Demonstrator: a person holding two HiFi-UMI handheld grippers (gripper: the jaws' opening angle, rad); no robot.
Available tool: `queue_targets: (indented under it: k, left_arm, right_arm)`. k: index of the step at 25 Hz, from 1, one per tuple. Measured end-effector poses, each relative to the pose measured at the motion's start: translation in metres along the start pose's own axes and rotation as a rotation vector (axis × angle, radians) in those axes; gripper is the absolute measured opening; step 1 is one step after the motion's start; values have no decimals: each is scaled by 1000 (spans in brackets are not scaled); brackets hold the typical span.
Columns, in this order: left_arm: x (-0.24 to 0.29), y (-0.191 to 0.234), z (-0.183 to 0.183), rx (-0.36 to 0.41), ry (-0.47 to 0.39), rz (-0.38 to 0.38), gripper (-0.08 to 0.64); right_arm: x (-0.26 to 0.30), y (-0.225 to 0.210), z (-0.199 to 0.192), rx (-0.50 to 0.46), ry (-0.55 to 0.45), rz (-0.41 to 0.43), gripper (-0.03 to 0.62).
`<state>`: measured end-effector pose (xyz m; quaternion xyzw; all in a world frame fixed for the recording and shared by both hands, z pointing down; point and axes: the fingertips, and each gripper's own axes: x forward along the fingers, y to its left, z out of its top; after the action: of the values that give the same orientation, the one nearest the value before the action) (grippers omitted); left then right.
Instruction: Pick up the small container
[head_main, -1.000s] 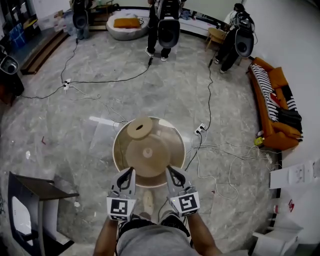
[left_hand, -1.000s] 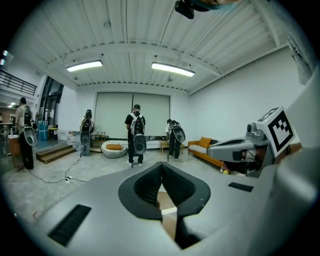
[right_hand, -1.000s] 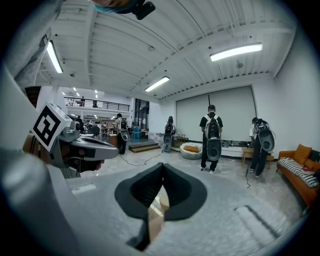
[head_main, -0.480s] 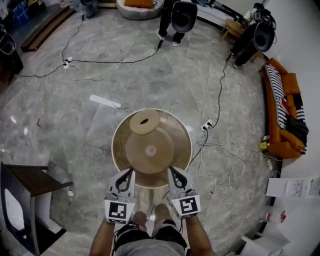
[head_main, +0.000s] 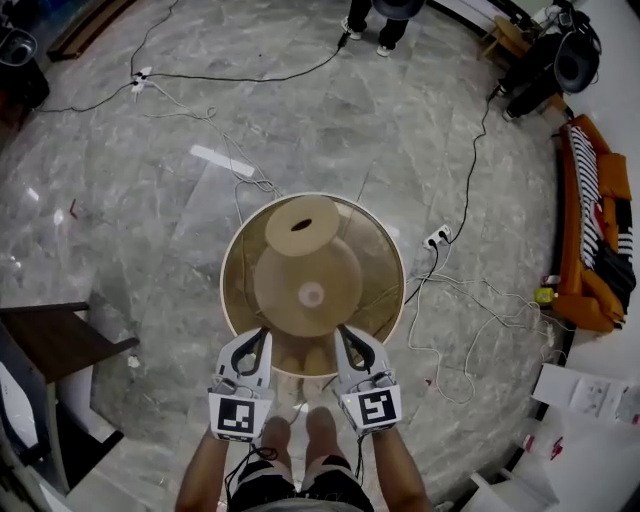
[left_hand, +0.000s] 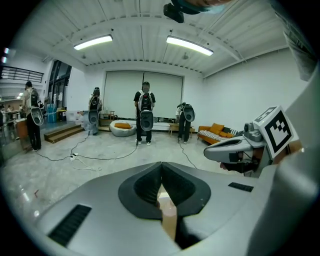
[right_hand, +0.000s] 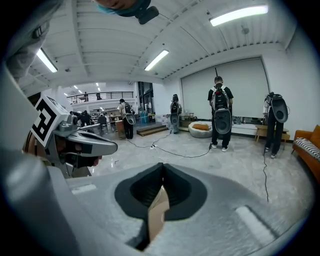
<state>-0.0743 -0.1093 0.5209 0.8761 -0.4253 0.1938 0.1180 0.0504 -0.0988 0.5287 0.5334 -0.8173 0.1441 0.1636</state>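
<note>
A round tan container (head_main: 378, 262) with a pale rim hangs over the marble floor in the head view. Inside it lie a wide disc (head_main: 308, 285) and a smaller disc with a hole (head_main: 301, 226). My left gripper (head_main: 262, 335) and my right gripper (head_main: 343, 333) each hold its near rim, side by side. In the left gripper view the left gripper (left_hand: 161, 172) is shut on a thin tan edge (left_hand: 169, 220). In the right gripper view the right gripper (right_hand: 161, 172) is shut on the same kind of tan edge (right_hand: 157, 212).
The person's feet (head_main: 300, 430) stand under the container. Cables and a power strip (head_main: 437, 238) lie on the floor to the right. An orange sofa (head_main: 598, 250) lines the right wall; a dark table (head_main: 50, 340) stands at left. People (left_hand: 145, 112) stand far across the room.
The container looks larger and nearer the head camera, with both grippers still on its near rim. The head view has tipped further down, so the far people have slid out of it.
</note>
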Motion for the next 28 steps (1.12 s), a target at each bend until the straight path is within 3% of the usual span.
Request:
queue_targets:
  k: [3, 6, 9, 14, 18, 20, 24, 28]
  left_arm:
    - [19, 2, -21, -17, 17, 7, 18]
    - [35, 5, -41, -97, 41, 31, 18]
    - [52, 9, -63, -70, 50, 35, 18]
    - [74, 16, -98, -155, 72, 73, 18]
    - [90, 16, -128, -154, 85, 76, 18]
    - [96, 16, -147, -116, 95, 65, 18]
    - [108, 23, -166, -226, 105, 113, 18]
    - [117, 26, -186, -226, 114, 123, 18]
  right_arm:
    - [18, -9, -25, -6, 23, 20, -1]
    - [39, -12, -41, -29, 58, 60, -2]
    - [60, -15, -61, -39, 74, 89, -1]
    - [89, -14, -97, -51, 94, 128, 0]
    - [109, -15, -122, -66, 107, 153, -2]
    - [119, -16, -136, -65, 115, 161, -2]
    - [135, -21, -163, -68, 123, 172, -1]
    - [148, -23, -184, -78, 125, 185, 0]
